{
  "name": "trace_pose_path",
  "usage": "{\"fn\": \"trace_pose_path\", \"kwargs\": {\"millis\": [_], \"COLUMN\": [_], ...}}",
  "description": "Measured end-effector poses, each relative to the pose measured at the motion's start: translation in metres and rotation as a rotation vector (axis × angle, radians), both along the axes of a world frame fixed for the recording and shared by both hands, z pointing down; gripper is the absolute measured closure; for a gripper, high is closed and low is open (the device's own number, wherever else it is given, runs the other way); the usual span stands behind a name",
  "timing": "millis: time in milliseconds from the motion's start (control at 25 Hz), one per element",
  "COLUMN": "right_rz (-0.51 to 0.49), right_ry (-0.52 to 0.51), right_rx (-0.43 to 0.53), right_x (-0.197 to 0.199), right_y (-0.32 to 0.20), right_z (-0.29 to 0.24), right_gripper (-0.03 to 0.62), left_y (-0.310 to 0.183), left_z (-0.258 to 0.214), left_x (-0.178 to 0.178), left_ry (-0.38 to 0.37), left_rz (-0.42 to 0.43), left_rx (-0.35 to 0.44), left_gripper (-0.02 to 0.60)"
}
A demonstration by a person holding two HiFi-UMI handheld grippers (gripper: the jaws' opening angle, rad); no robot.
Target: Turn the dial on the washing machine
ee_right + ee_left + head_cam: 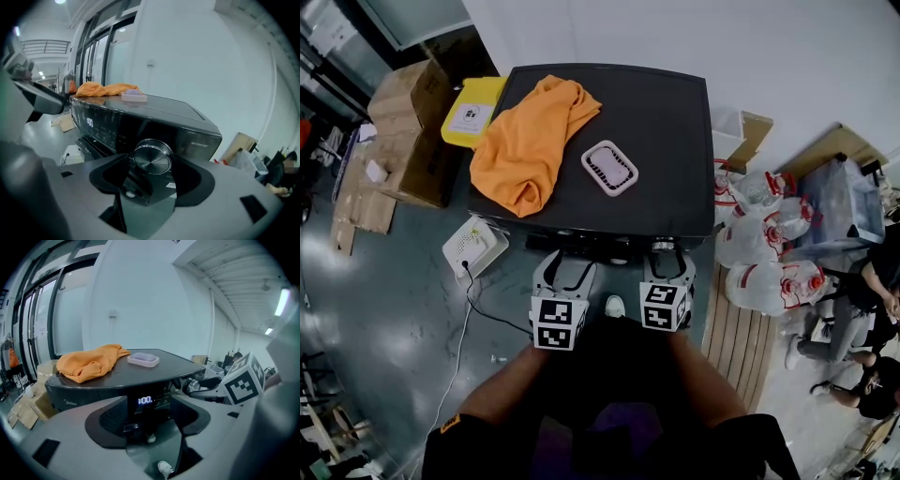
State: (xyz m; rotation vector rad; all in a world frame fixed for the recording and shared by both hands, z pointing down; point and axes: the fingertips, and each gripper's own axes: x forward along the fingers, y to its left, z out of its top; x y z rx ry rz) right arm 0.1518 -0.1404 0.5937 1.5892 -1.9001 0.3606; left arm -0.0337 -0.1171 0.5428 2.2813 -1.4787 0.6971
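Facing the washing machine [661, 122], the right gripper [153, 178] has its jaws spread wide with the silver dial [152, 159] between them, not clamped. The left gripper [149, 417] has its jaws open and empty before the lit display [145, 400].

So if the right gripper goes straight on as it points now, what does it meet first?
Probably the silver dial on the washing machine, just ahead between the right gripper's open fingers.

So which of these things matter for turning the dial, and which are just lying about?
In the job: washing machine, dial, right gripper.
Just lying about: orange cloth, soap dish, yellow box, cardboard boxes, plastic jugs.
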Motion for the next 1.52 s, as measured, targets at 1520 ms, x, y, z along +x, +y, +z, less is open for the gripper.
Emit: {"fn": "trace_pose_path", "kwargs": {"millis": [1520], "right_rz": [0.069], "right_ry": [-0.346], "right_rx": [-0.064], "right_x": [0.008], "right_y": [0.004], "right_z": [-0.004], "right_gripper": [0.304], "left_y": [0.002], "left_z": [-0.004], "left_x": [0.005], "left_ry": [0.034], "left_rz": [-0.004], "left_rx": [0.001], "left_gripper": [0.299]}}
